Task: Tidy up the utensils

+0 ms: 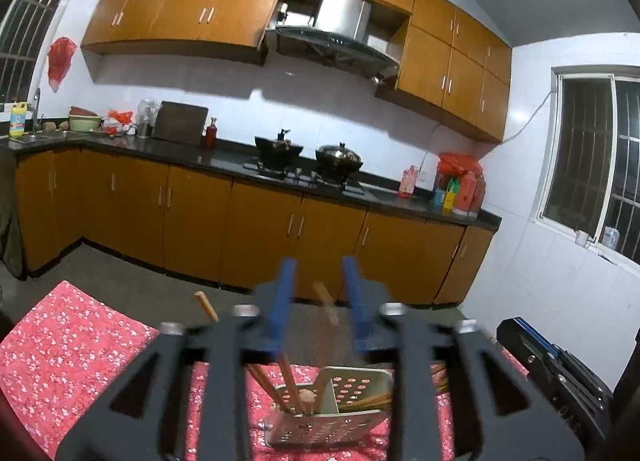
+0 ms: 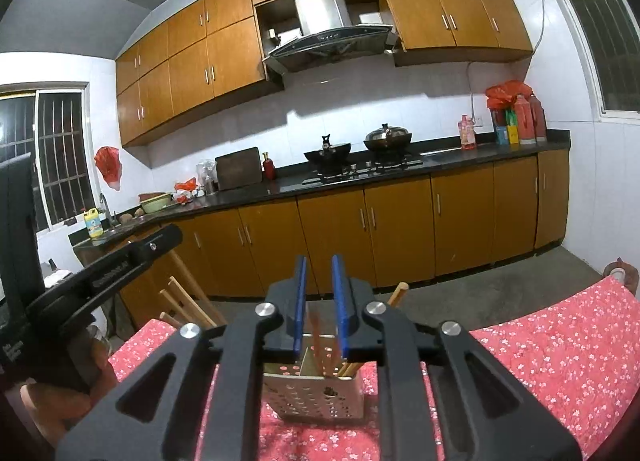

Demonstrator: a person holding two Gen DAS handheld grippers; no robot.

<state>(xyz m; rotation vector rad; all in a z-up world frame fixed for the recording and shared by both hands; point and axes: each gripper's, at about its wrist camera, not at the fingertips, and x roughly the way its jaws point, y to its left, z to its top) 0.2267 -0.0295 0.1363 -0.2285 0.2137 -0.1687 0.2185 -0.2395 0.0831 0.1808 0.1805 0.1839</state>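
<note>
Table under a red flowered cloth

The table is covered by a red cloth (image 2: 560,345) printed with small pale flowers, which reaches its far edge. Directly on the cloth stands a perforated metal utensil holder (image 2: 314,395), upright, with a divider inside. Wooden chopsticks (image 1: 290,385) lean in its compartments, their ends rising above the rim.
</note>
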